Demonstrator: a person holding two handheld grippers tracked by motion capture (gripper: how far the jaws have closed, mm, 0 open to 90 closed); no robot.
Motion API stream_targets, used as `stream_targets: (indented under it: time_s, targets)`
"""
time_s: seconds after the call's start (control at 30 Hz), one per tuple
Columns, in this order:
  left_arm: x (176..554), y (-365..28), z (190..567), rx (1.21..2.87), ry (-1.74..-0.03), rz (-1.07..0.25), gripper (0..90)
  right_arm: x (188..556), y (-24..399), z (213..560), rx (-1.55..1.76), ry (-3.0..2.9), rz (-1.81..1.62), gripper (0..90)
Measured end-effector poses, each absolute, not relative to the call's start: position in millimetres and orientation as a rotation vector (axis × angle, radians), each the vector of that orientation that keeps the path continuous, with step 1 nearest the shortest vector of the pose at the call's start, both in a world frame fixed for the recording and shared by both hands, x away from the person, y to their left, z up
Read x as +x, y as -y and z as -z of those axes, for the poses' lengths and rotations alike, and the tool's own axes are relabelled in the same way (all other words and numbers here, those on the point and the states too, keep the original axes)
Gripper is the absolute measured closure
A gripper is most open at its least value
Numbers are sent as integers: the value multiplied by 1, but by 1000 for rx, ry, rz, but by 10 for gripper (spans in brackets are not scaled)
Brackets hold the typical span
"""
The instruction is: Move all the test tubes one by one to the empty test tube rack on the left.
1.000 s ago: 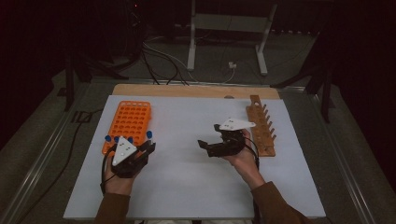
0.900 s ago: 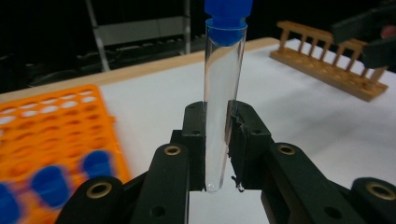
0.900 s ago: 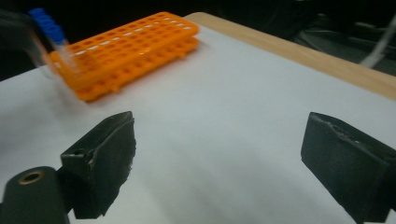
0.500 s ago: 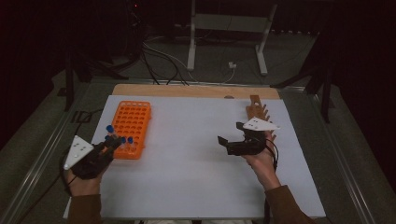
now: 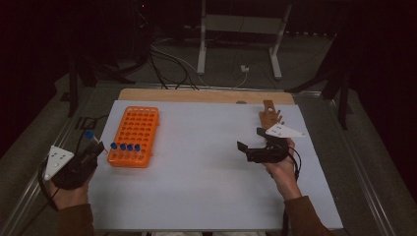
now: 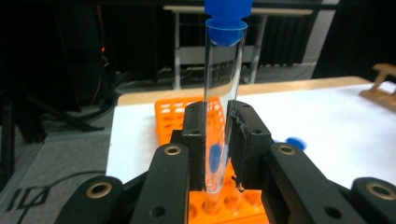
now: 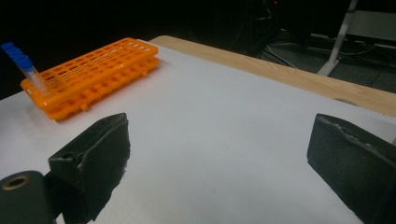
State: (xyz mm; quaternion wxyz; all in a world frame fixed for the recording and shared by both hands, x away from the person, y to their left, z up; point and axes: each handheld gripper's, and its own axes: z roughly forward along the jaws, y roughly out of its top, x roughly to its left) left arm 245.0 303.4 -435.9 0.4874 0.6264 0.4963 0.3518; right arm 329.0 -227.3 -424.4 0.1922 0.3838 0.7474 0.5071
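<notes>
- Left gripper (image 5: 93, 147) clamps a clear tube (image 6: 223, 107) with a blue cap, upright, off the mat's left edge beside the orange rack (image 5: 135, 135) — held low, it could tilt and miss a hole.
- Right gripper (image 5: 251, 143) hangs over the white mat (image 5: 206, 187), jaws wide and empty.

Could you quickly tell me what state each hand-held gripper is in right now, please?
Left hand-held gripper: shut on a clear blue-capped tube, held upright.
Right hand-held gripper: open, nothing between its jaws, above the white table surface.
</notes>
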Motion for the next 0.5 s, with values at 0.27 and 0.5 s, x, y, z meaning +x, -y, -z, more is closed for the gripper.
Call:
stream_targets:
  time_s: [0.27,0.5]
  targets:
    - [262,-302,458,1549,-1262,-842,781,329,233,424,1085,-2083,-1424,67]
    - [270,-296,469,1583,-1302,-849,782,329,236,424,1085,-2078,-1427,73]
